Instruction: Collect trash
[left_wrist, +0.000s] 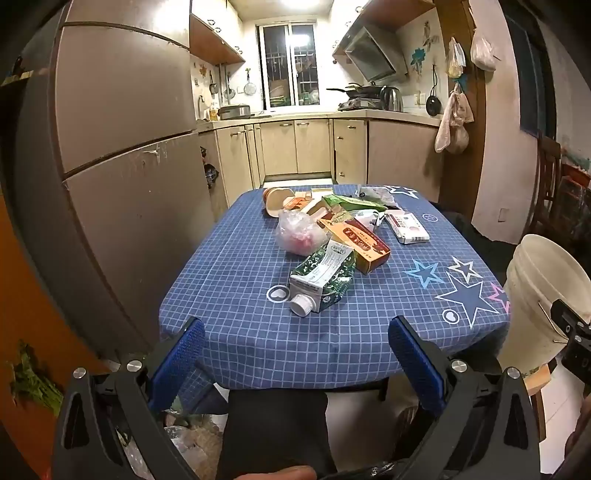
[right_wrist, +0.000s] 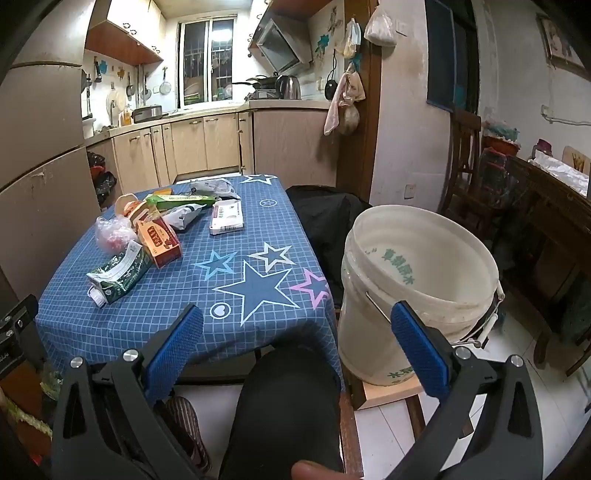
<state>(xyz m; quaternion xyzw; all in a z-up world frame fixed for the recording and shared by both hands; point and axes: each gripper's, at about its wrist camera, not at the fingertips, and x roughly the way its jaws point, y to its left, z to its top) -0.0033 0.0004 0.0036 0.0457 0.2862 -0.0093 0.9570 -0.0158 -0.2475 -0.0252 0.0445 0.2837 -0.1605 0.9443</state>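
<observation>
Left wrist view
- Left tool (left_wrist: 295, 350): released, blue-padded fingers spread wide with nothing between them; it hangs short of the tabletop's near edge, angled downward.
- Tabletop (left_wrist: 229, 295): covered by a blue checked cloth printed with stars and hearts.
- Trash heap: loose packaging gathered around the middle of the tabletop and toward the far edge.
- Green-and-white drink carton with white screw cap (left_wrist: 321, 282): lies on its side, nearest the tool, cap toward the camera.
- Orange-and-red cardboard box (left_wrist: 356, 240): lies just behind the carton, touching it.
- Clear crumpled plastic bag with red contents (left_wrist: 299, 232): lies left of the box.
- White flat box with red print (left_wrist: 406, 227): lies right of the heap, slightly apart.
- Tan paper cup (left_wrist: 275, 201): on its side at the far left of the heap.
- White plastic bucket (left_wrist: 539, 295): stands past the tabletop's right edge.

Right wrist view
- Right tool (right_wrist: 297, 332): released, fingers spread wide, gripping nothing; it hangs over the near right corner of the tabletop (right_wrist: 236, 295).
- White plastic bucket (right_wrist: 417, 295): stands upright on a light wooden stool (right_wrist: 391, 393) just beside the tabletop; green lettering inside, wire handle down.
- Trash heap: lies on the left half of the tabletop, well apart from the bucket; drink carton (right_wrist: 118, 273) nearest, orange box (right_wrist: 159, 240) behind it.
- Person: a dark-clad knee (right_wrist: 288, 398) below the tool.
</observation>
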